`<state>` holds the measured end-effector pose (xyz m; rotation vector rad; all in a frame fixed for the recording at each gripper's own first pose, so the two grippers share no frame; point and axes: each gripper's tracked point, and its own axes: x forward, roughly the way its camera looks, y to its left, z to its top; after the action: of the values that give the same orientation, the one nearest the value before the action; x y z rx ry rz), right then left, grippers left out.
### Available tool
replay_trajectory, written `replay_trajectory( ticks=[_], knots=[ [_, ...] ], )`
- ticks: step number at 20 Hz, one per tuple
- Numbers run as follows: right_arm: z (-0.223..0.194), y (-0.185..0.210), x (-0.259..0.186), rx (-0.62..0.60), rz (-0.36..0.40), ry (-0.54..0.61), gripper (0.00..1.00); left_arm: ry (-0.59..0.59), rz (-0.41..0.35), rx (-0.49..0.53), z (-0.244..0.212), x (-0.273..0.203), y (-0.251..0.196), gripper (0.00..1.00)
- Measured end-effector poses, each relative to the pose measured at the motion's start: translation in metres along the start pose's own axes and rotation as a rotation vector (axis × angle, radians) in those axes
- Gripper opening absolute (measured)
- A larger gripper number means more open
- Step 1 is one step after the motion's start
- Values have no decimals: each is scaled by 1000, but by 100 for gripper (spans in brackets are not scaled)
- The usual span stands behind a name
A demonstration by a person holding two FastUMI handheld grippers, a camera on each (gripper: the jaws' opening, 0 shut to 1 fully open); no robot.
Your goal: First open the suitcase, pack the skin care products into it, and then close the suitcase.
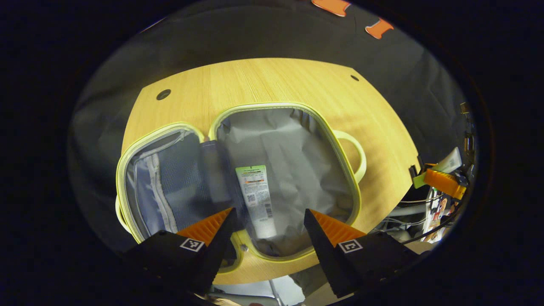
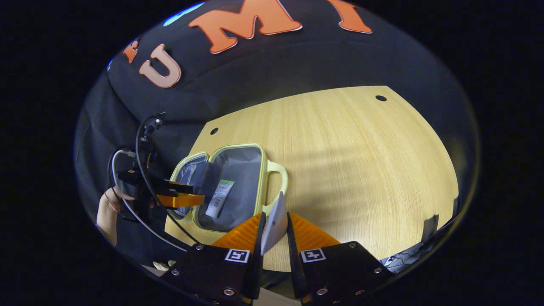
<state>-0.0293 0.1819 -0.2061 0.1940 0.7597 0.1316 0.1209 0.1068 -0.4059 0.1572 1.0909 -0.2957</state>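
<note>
The small suitcase [image 1: 297, 144] lies open on the wooden table [image 1: 263, 80], showing grey lining and a pale yellow rim. A white skin care tube [image 1: 257, 197] with a green-topped label lies in its right half near the hinge. My left gripper [image 1: 268, 216] hovers open just above the tube's near end, holding nothing. In the right gripper view, my right gripper [image 2: 275, 216] is shut on a second white tube [image 2: 274, 227], held upright near the table's front edge, right of the suitcase [image 2: 242, 165]. That gripper [image 1: 442, 182] and its tube [image 1: 451, 160] also appear at far right.
The lid half [image 1: 170, 178] has a mesh pocket and lies flat to the left. The case handle [image 1: 359, 157] sticks out to the right. A hand [image 2: 106, 212] holds the left gripper [image 2: 185, 197] over the case. Bare tabletop [image 2: 361, 148] spreads to the right.
</note>
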Motion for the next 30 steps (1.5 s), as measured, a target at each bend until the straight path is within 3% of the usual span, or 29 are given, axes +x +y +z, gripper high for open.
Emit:
replay_trajectory(
  ticks=[3,5,11,15,18,21,22,23,24,25,26,28,30],
  knots=[
    [16,33,13,-49,73,19,30,-126,-63,-97,-6,-40,3,98],
    [26,57,24,-83,121,44,30,-197,-57,-159,-15,-67,18,98],
    [19,115,78,-160,198,193,30,-336,127,-335,-71,-149,109,98],
    [-11,118,119,-134,183,342,30,-365,252,-433,-114,-196,138,96],
    [-40,108,146,-153,132,424,30,-374,234,-523,-138,-218,148,98],
    [-51,113,151,-150,135,453,30,-375,236,-570,-154,-229,156,98],
    [-50,113,153,-148,130,445,41,-376,244,-576,-158,-229,158,98],
    [-45,115,151,-147,135,429,37,-381,254,-586,-160,-229,162,98],
    [-41,116,152,-145,142,406,62,-390,264,-606,-159,-225,168,98],
    [-34,116,150,-147,140,373,59,-406,263,-627,-158,-220,174,98],
    [-28,116,147,-150,142,349,83,-429,256,-652,-155,-213,181,98],
    [-20,118,139,-157,156,311,95,-491,217,-688,-143,-208,193,98],
    [-16,118,131,-167,168,286,96,-552,183,-723,-132,-201,215,98]
  ],
)
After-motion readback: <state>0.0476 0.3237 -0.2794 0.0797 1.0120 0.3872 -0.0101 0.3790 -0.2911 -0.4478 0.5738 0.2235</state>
